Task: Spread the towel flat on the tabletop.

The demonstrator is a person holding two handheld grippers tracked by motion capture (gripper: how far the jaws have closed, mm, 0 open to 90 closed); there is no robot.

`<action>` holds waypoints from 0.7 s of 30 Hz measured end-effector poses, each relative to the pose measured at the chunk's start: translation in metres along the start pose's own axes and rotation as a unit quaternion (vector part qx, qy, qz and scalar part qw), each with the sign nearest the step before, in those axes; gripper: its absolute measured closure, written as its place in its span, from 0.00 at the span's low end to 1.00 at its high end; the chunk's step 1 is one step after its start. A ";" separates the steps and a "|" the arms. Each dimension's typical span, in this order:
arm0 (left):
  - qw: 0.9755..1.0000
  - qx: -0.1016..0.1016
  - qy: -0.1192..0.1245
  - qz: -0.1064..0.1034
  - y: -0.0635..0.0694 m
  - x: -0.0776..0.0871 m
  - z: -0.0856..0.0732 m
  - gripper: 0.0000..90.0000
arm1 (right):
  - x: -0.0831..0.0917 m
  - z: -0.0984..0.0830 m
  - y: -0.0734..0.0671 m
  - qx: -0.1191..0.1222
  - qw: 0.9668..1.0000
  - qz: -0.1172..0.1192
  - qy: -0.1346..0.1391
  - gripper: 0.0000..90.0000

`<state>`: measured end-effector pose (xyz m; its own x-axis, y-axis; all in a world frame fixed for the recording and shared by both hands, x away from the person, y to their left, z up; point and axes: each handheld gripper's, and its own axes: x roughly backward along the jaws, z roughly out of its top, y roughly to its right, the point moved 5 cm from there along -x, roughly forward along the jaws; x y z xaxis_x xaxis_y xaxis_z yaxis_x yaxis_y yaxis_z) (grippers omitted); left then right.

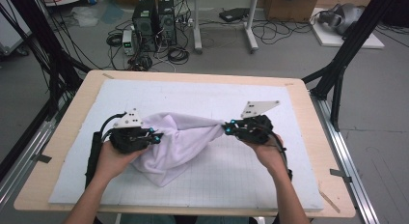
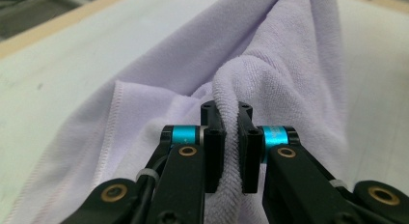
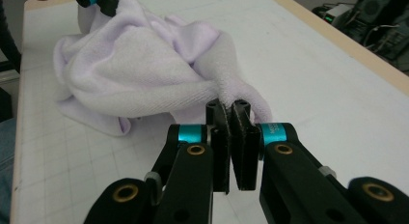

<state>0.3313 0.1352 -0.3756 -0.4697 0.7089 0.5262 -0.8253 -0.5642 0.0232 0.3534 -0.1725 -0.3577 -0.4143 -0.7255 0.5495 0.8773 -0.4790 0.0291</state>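
A pale lilac towel [image 1: 176, 142] hangs bunched between two hand-held grippers at the centre of the high view, over a white gridded mat [image 1: 217, 171] on a wooden table [image 1: 318, 137]. At centre left of that frame, the left gripper [image 1: 155, 135] has its jaws clamped on a fold of the cloth; the left gripper view shows the terry pile squeezed between the two black pads [image 2: 213, 147] at lower centre, with a stitched hem [image 2: 113, 113] running down the left of the frame. At centre right of the high view, the right gripper [image 1: 226, 129] pinches a twisted corner of the towel, its jaws pressed together on the fabric, as the right gripper view shows at mid-frame. The towel's bulk sags from the two grips, its lower folds resting on the mat toward the lower centre. Computer towers [image 1: 154, 23] and cables sit on the floor at the top of the high view.
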 end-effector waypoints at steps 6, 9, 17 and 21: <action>0.999 -0.017 -0.031 -0.018 0.018 -0.009 -0.009 0.94 | 0.020 -0.024 -0.005 -0.006 1.000 0.007 -0.030 0.97; 0.998 -0.020 -0.053 -0.023 0.025 -0.010 -0.028 0.94 | 0.013 -0.052 -0.016 -0.014 0.998 0.024 -0.062 0.97; 1.000 -0.007 -0.024 -0.017 0.009 0.005 -0.024 0.60 | 0.008 -0.059 -0.017 -0.050 0.997 0.048 -0.029 0.69; 1.000 -0.007 -0.011 -0.011 -0.005 0.008 -0.003 0.59 | 0.012 -0.045 -0.011 -0.048 0.998 0.039 -0.005 0.63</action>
<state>0.3302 0.1451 -0.3743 -0.4437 0.7114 0.5450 -0.8398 -0.5423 0.0241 0.3278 -0.1983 -0.3888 -0.3418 -0.7577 0.5559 0.8798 -0.4659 -0.0941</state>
